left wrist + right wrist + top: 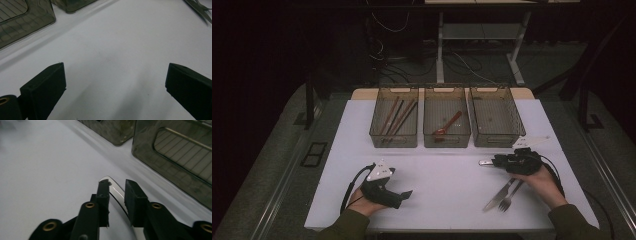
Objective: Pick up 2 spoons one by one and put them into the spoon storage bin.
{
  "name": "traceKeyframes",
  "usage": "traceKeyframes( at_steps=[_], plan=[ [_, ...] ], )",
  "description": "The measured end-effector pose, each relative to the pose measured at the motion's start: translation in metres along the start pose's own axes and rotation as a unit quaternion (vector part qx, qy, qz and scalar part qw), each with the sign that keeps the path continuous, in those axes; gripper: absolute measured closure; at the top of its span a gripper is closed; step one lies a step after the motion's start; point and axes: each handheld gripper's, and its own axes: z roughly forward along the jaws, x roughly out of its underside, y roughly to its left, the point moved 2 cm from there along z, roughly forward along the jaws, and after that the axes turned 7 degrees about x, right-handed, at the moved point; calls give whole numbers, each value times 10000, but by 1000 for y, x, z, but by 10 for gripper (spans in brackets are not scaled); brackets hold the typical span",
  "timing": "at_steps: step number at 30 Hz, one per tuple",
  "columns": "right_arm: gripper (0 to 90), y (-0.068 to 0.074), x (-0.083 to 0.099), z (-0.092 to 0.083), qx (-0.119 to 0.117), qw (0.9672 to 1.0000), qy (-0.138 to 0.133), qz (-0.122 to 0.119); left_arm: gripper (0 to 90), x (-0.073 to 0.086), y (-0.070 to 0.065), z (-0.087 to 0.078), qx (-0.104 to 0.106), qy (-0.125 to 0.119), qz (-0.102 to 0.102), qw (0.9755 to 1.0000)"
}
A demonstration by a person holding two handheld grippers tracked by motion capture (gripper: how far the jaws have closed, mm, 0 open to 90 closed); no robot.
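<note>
My right gripper (496, 161) rests low on the white table (442, 175), in front of the right bin. A shiny metal utensil (113, 188) lies on the table between its jaws, its rounded end poking out past the tips (484, 162). The pads stand a little apart and do not press on the utensil. My left gripper (408, 193) sits at the near left of the table, pointing right. Its jaws are wide open (115, 72) over bare tabletop.
Three smoky plastic bins stand in a row at the back: the left bin (394, 122) holds chopsticks, the middle bin (446, 122) a red spoon (448, 125), and the right bin (496, 120) looks empty. A knife (498, 195) and a fork (511, 196) lie near the right hand.
</note>
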Motion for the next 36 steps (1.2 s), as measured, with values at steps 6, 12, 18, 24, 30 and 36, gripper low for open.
traceKeyframes(
  at_steps=[6,12,18,24,30,36],
  plan=[
    [541,-13,-1,-11,154,9998,-29,143,14,1,1,1,30,-33,-25,10000],
    [468,-32,5,-21,426,9988,76,239,1,1,0,1,53,-46,-15,10000],
    [461,-49,12,-25,598,9975,203,318,0,1,1,1,54,-22,-50,10000],
    [459,-48,18,-20,453,9976,446,258,0,2,1,1,77,-5,-51,10000],
    [462,-44,22,-13,294,9971,695,97,0,2,1,1,112,4,-54,9999],
    [514,-41,24,-10,208,9964,814,-57,0,2,1,2,138,43,-61,9999]
  ],
)
